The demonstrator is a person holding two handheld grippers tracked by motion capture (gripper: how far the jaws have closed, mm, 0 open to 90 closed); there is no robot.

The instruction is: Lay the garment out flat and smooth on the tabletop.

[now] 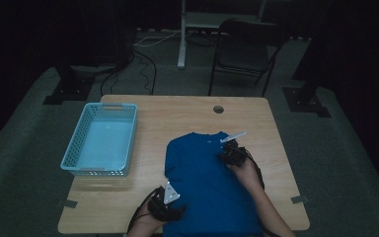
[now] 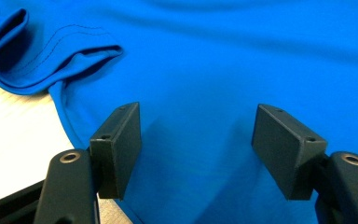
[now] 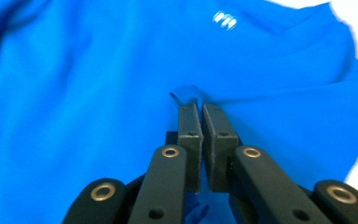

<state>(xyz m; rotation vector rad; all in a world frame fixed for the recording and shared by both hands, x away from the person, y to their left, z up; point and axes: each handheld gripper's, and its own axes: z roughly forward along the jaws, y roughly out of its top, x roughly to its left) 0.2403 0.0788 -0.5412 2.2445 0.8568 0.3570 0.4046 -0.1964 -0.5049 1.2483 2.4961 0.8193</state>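
We work on a bright blue short-sleeved jersey T-shirt (image 1: 205, 185), which lies spread flat on the pale wooden worktop (image 1: 187, 116), its collar end pointing away from us and its lower part running off toward the near edge between our forearms. It sits right of centre so that both hands can reach it without stretching.

Our right gripper (image 3: 200, 114) rests on the shirt's far right part, near the shoulder, and its jaws are pressed together on a small raised fold of the blue cloth; we judge that this pinch gives us a hold on one layer, so the side can be lifted or drawn across for folding. In the high view the right gripper (image 1: 233, 150) lies just below the collar, to its right.

Our left gripper (image 2: 198, 140) hovers low over the near left part of the shirt with its jaws standing wide and nothing between them except flat fabric beneath. The turned-over left sleeve (image 2: 37, 56) lies just beyond it, beside bare wood. We judge that this hand is lining up to take a matching hold.

A light blue perforated plastic basket (image 1: 71, 148) waits on the left of the worktop, well apart from the shirt, probably for the folded garment
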